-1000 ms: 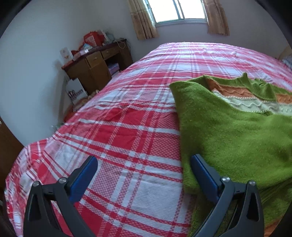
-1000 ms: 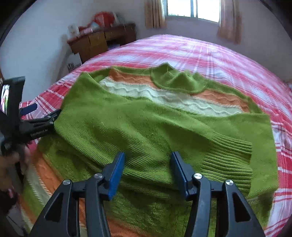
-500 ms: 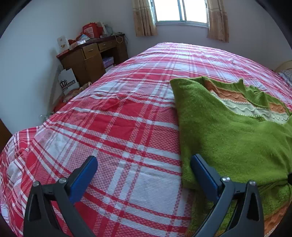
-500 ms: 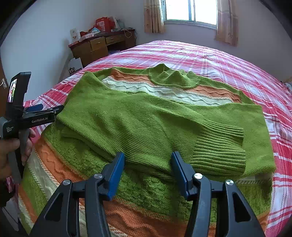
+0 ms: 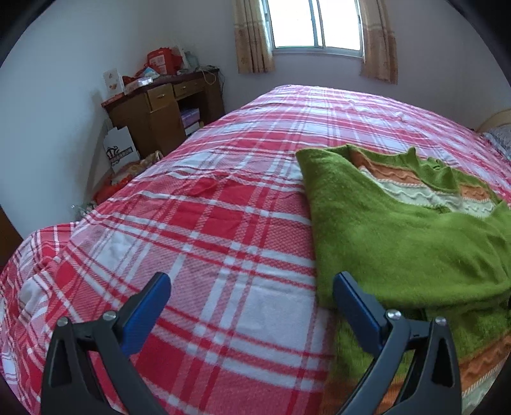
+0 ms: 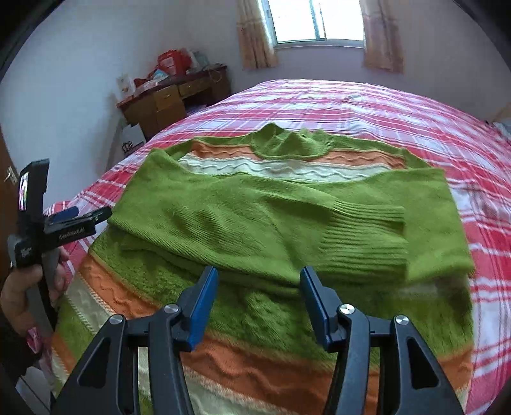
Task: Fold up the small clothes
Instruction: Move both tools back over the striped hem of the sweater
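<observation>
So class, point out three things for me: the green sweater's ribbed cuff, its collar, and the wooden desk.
ribbed cuff (image 6: 364, 237), right wrist view, middle of the ribbing.
collar (image 6: 292, 143), right wrist view, its green band.
wooden desk (image 5: 159, 111), left wrist view, drawer front.

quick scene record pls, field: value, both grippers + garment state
garment: green sweater with orange and cream stripes, lying flat on the bed
fold state: both sleeves folded across the chest, ribbed cuff on top; hem not yet folded up
surface: red plaid bedspread
left gripper: open, holds nothing, at the sweater's left edge
right gripper: open, holds nothing, over the sweater's lower part
background: wooden desk, window
</observation>
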Demonstrator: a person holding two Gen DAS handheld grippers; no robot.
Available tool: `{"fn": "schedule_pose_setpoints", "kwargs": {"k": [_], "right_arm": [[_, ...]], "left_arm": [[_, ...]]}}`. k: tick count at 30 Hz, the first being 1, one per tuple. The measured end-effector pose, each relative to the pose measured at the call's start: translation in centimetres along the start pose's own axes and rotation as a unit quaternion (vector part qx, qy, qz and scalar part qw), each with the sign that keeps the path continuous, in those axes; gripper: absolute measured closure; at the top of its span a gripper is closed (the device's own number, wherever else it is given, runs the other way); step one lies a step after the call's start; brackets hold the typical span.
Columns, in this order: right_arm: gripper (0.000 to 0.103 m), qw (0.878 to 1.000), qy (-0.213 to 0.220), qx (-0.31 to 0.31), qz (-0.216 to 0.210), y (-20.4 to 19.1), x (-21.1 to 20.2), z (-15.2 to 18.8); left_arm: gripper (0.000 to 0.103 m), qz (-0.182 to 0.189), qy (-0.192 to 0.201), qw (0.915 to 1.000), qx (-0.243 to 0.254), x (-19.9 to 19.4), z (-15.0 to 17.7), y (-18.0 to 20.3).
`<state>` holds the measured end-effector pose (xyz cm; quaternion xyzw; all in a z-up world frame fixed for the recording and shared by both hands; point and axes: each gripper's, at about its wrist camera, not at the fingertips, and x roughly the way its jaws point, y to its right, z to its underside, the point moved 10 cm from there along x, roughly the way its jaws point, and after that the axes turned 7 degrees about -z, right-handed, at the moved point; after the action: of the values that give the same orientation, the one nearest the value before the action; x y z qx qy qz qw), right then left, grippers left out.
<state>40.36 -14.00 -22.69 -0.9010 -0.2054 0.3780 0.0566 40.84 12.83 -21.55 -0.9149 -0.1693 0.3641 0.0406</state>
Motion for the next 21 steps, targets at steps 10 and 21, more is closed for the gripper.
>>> {"fn": "schedule_pose_setpoints", "kwargs": {"k": [10, 21], "right_arm": [[0.048, 0.999, -0.025, 0.012, 0.018, 0.4, -1.3, 2.1], [0.047, 0.999, -0.032, 0.003, 0.007, -1.4, -5.7, 5.8]], "left_arm": [[0.000, 0.028, 0.003, 0.9996, 0.009, -3.3, 1.2, 0.8], [0.000, 0.062, -0.002, 0.9975, 0.033, -8.3, 5.6, 1.1]]}}
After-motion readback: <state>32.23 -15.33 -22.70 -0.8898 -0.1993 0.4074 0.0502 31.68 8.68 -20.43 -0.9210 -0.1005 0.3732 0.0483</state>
